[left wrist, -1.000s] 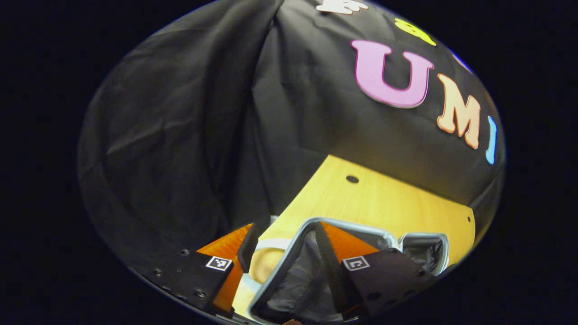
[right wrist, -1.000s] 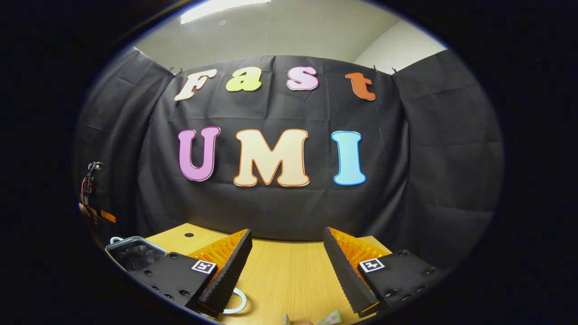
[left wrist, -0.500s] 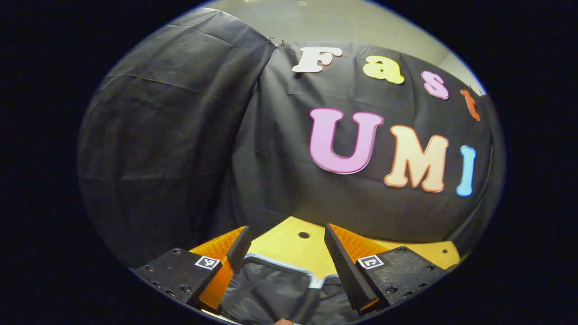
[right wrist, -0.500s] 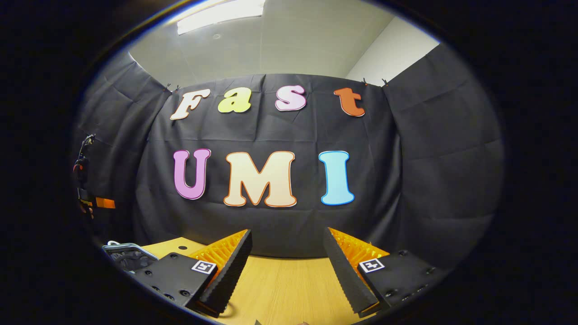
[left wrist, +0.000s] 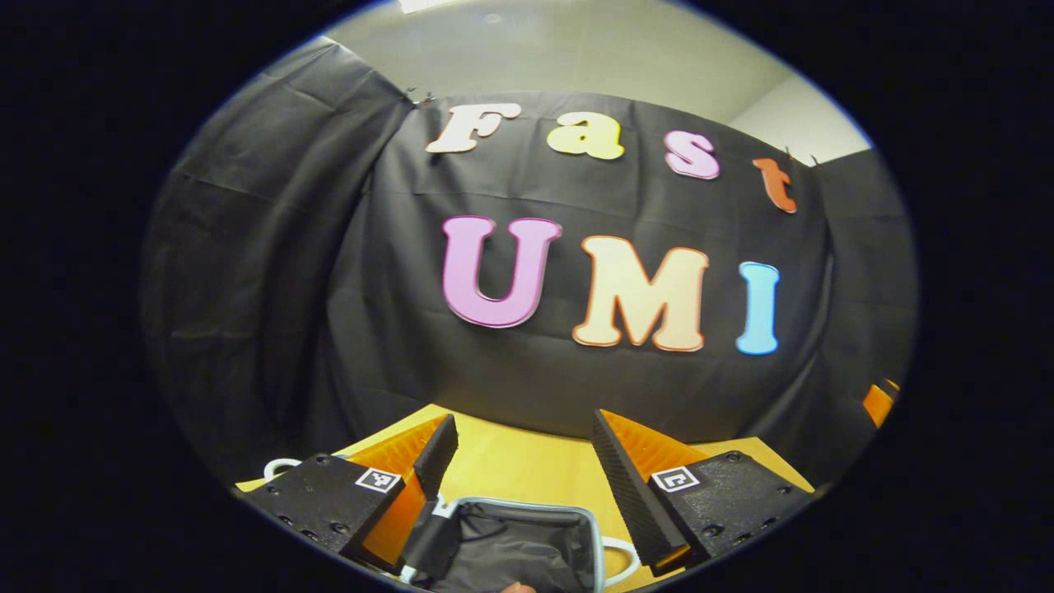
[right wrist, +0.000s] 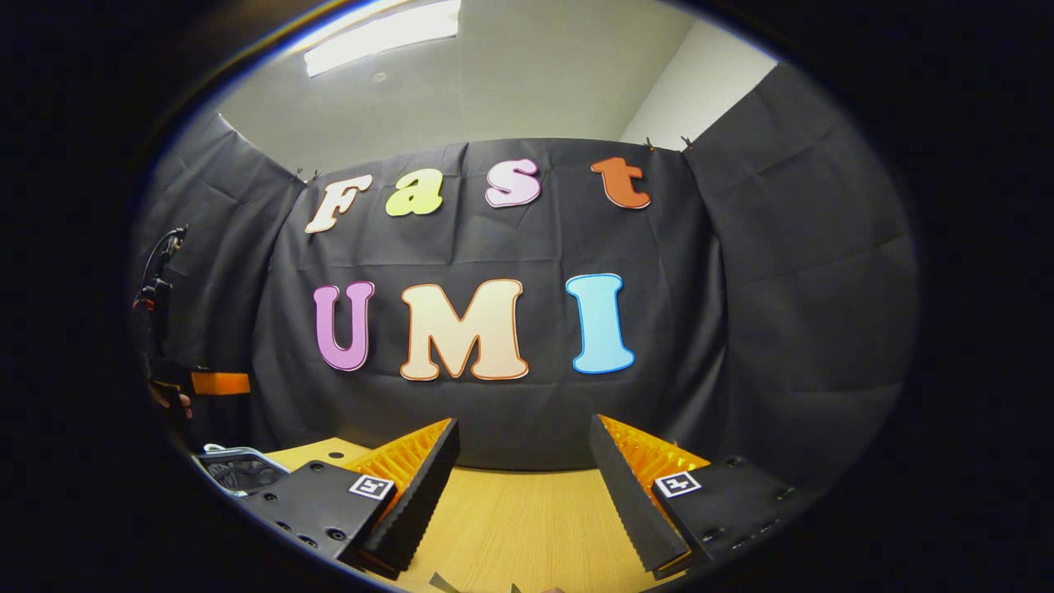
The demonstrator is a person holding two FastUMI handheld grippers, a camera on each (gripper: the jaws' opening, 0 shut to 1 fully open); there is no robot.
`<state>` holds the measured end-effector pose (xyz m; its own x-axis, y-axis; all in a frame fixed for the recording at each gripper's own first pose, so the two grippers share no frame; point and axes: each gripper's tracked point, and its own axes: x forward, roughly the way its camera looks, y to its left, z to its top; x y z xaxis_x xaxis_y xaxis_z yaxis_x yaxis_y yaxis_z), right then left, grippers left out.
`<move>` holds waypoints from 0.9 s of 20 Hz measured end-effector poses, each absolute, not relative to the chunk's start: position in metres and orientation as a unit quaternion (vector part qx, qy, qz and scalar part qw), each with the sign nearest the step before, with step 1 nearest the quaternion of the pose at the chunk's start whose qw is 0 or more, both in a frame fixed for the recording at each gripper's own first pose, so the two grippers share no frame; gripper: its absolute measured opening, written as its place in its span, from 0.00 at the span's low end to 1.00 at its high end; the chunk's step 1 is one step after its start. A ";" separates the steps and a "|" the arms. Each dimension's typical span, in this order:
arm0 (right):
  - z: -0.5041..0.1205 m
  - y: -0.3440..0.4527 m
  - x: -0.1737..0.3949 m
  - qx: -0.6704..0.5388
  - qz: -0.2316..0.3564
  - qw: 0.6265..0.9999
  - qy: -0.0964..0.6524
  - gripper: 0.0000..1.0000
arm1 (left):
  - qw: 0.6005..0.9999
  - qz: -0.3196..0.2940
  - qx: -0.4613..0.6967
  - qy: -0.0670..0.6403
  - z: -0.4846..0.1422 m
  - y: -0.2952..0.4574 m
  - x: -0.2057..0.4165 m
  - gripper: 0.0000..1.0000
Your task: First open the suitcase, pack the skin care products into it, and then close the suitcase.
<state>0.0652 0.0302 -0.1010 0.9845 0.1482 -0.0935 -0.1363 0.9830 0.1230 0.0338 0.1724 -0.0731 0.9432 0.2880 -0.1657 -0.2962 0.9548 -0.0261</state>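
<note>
The suitcase (left wrist: 515, 548) lies open on the wooden worktop (left wrist: 527, 461), its dark lining exposed inside a light metal rim. The left hand-held gripper (left wrist: 523, 478) hovers directly above the suitcase, released, with its two fingers spread wide and nothing between them. A white ring-shaped item (left wrist: 622, 560) lies on the worktop just beside the suitcase rim.

In the right gripper view, the right hand-held gripper (right wrist: 523, 482) is likewise released, fingers apart over bare worktop (right wrist: 519, 511), well apart from the suitcase (right wrist: 239, 471), which sits at the worktop's far left edge. Above the suitcase, the left hand-held gripper (right wrist: 216, 383) shows as an orange-and-black body held by a hand (right wrist: 183, 403).
</note>
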 end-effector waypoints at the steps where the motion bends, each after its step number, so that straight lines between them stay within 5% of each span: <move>1: -0.101 0.024 0.063 0.060 0.070 0.994 0.049 0.99 | 0.987 0.136 -0.020 0.085 -0.077 0.155 0.038 0.94; 18: -0.130 -0.023 0.039 0.040 0.110 0.990 0.080 0.98 | 0.971 -0.035 -0.002 0.236 -0.244 -0.059 0.010 0.95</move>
<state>0.0391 -0.0226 -0.1295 0.9632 0.2238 -0.1488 -0.2110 0.9727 0.0970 0.0104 -0.0594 -0.2444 0.8862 -0.0694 -0.4581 0.0674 0.9975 -0.0206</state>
